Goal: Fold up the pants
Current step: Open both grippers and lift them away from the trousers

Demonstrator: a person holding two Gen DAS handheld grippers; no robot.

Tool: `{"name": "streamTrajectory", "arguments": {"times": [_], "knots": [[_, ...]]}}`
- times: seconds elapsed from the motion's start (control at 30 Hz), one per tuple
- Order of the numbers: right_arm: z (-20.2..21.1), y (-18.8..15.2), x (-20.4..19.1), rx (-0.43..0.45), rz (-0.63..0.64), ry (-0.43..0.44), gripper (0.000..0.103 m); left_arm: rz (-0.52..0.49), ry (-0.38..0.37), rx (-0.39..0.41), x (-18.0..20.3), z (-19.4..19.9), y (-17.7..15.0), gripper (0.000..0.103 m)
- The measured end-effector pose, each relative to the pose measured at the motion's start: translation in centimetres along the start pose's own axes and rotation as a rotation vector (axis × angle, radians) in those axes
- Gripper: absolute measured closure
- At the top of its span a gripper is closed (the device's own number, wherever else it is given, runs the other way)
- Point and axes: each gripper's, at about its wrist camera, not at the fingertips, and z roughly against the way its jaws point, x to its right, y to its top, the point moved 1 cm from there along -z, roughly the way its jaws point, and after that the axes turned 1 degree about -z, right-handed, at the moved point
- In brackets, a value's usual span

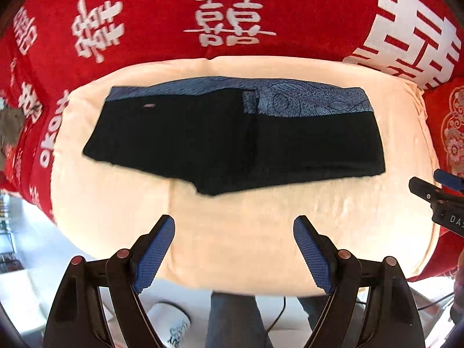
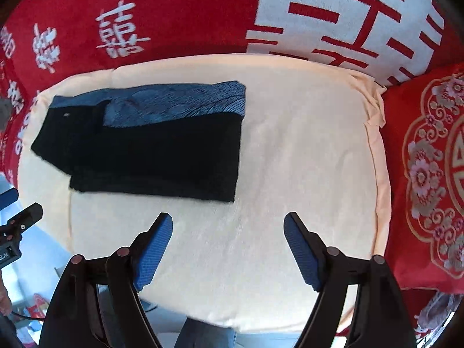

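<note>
Black pants (image 1: 232, 142) with a blue patterned waistband lie folded flat on a cream cushion (image 1: 246, 240). They also show in the right wrist view (image 2: 145, 150), at the cushion's left half. My left gripper (image 1: 234, 226) is open and empty, held above the cushion's near part, short of the pants' front edge. My right gripper (image 2: 228, 223) is open and empty, above bare cushion (image 2: 304, 159) to the right of the pants. The right gripper's tip shows at the left wrist view's right edge (image 1: 435, 188).
A red blanket with white characters (image 1: 226, 14) lies behind and left of the cushion. A red embroidered pillow (image 2: 429, 174) lies at the right. A white cup (image 1: 171, 324) and a cable (image 1: 278, 316) are on the floor below the front edge.
</note>
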Motion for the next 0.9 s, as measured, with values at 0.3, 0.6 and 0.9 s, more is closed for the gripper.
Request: {"name": "streamTrajectory", "arguments": {"times": [0.3,0.6,0.9], "knots": [[3.2,-2.8,-3.8,0.007,0.027,-0.026,0.021,0.042,-0.051,-0.011,-4.2,1.2,-2.1,0.018],[1.1,-2.8,-13.8,-0.021,-0.007,-0.053,0.021,0.098,-0.107,-0.018,-15.7,-1.8,-2.2,0.018],[-2.9,-0.6,-25.8,-0.065,0.095,-0.016,0.021,0.265,-0.126,-0.009,-28.0,-6.8,-1.0,0.018]]}}
